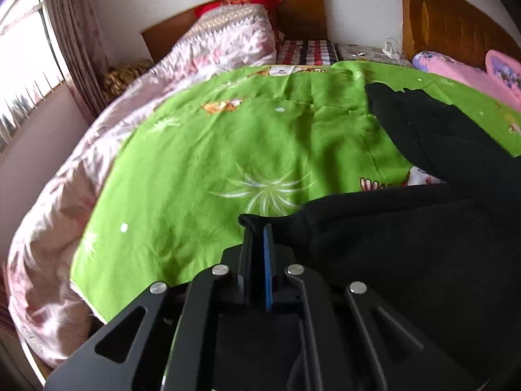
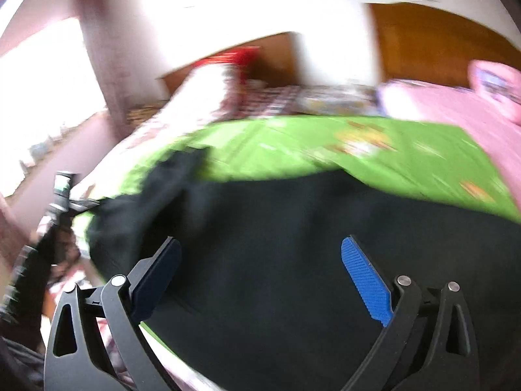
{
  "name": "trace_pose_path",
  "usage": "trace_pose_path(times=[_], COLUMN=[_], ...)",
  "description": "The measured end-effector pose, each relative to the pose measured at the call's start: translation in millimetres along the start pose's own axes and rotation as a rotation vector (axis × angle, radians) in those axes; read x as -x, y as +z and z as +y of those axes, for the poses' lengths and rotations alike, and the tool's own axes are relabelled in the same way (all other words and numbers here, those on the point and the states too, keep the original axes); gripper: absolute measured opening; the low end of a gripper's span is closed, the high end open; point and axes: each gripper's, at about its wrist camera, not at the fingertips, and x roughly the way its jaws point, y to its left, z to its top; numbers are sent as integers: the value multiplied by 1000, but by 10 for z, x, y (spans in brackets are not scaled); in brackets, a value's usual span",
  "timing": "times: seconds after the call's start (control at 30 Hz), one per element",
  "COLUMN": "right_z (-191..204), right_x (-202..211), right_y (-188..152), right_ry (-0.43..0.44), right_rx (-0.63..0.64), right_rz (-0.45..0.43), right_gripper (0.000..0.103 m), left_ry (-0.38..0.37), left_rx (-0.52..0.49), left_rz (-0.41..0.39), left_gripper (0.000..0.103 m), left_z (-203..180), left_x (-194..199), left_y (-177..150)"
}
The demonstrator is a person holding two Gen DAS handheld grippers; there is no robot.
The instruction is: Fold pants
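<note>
Black pants (image 1: 407, 247) spread across a green sheet (image 1: 202, 150) on the bed, one leg stretching away toward the far right, the wider part bunched close in front. Left tool (image 1: 259, 228) clamped tight on a folded edge of the pants, dark cloth pinched between the two fingers, a blue pad (image 1: 267, 260) showing along the inner face. Right tool (image 2: 260, 254) spread wide above the pants, nothing between the fingers, blue ribbed pad (image 2: 366, 282) on the right finger, darker pad on the left finger; much motion blur in this view. Left tool visible at the left edge of the right wrist view, at a corner of the cloth, too blurred to read more. Pale pink quilt (image 1: 65, 215) heaped along the left side of the bed, beside the green sheet. Red pillow (image 1: 241, 1) against a wooden headboard (image 1: 302, 9). Pink bedding (image 1: 469, 75) at the far right, before a second headboard. Curtain (image 1: 75, 32) and bright window at the left.
</note>
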Motion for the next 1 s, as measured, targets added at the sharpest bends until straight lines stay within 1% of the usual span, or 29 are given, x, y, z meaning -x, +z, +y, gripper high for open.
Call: trace_pose_path(times=[0.03, 0.07, 0.1, 0.13, 0.17, 0.2, 0.23, 0.27, 0.33, 0.4, 0.43, 0.47, 0.5, 0.53, 0.57, 0.6, 0.63, 0.67, 0.7, 0.73, 0.77, 0.83, 0.9, 0.93, 1.0], right_z=[59, 95, 113, 131, 153, 186, 254, 328, 425, 501, 580, 667, 712, 800, 863, 910, 958, 993, 1027, 1081, 1124, 1188, 1268, 1329, 1439], right_x=[-289, -566, -832, -1209, -1475, -1718, -2055, -2273, -2596, -2846, -2900, -2961, -2976, -3037, -3066, -3107, -3128, -3126, -3116, -3038, -2947, -2725, -2468, -2264, -1986], right_y=[208, 376, 522, 681, 777, 860, 961, 1010, 1050, 1020, 1022, 1022, 1024, 1030, 1027, 1031, 1043, 1057, 1068, 1078, 1089, 1163, 1290, 1386, 1560], right_ry=[69, 118, 159, 218, 252, 262, 252, 243, 219, 198, 184, 191, 180, 175, 192, 206, 183, 174, 167, 167, 169, 176, 214, 225, 251], right_rx=[7, -3, -28, -73, -102, -123, -122, -105, -88, -86, -53, -20, -1, 29, 45, 51, 64, 74, 74, 85, 101, 105, 105, 126, 152], right_rz=[47, 88, 127, 195, 239, 268, 315, 347, 394, 435, 410, 421, 415, 430, 440, 449, 436, 428, 407, 366, 329, 249, 171, 123, 59], right_gripper=[96, 96, 96, 96, 95, 90, 87, 86, 86, 86, 86, 84, 83, 83, 74, 55, 49, 18, 13, 13, 12, 12, 11, 11, 11], left_ry=[12, 24, 30, 29, 32, 33, 27, 22, 24, -4, -17, -29, -45, -54, -66, -69, -68, -62, -61, -54, -33, 37, 99, 133, 167], left_rx=[4, 2, -2, -8, -10, -5, 10, 20, 49, 78, 89, 100, 114, 123, 132, 133, 130, 125, 121, 114, 94, 45, 14, 8, 7], left_rz=[7, 14, 22, 38, 40, 41, 45, 49, 52, 54, 54, 53, 51, 49, 45, 43, 38, 35, 32, 28, 16, -8, -36, -64, -108], left_gripper=[5, 5, 5, 6, 6, 6, 7, 10, 19, 20, 20, 20, 20, 21, 21, 21, 21, 19, 17, 10, 6, 5, 5, 5, 5], left_z=[1, -1, 1, -6, -13, -13, -6, 3, 57, 121, 145, 165, 204, 222, 244, 248, 248, 237, 222, 195, 153, 34, -52, -73, -81], left_x=[-33, -56, -92, -134, -137, -134, -127, -123, -149, -180, -186, -189, -201, -205, -211, -211, -211, -208, -203, -189, -167, -113, -56, 10, 136], left_y=[-6, -16, -22, -33, -25, -24, -26, -36, -29, -23, -25, -30, -34, -41, -48, -53, -58, -63, -61, -62, -69, -86, -97, -91, -53])
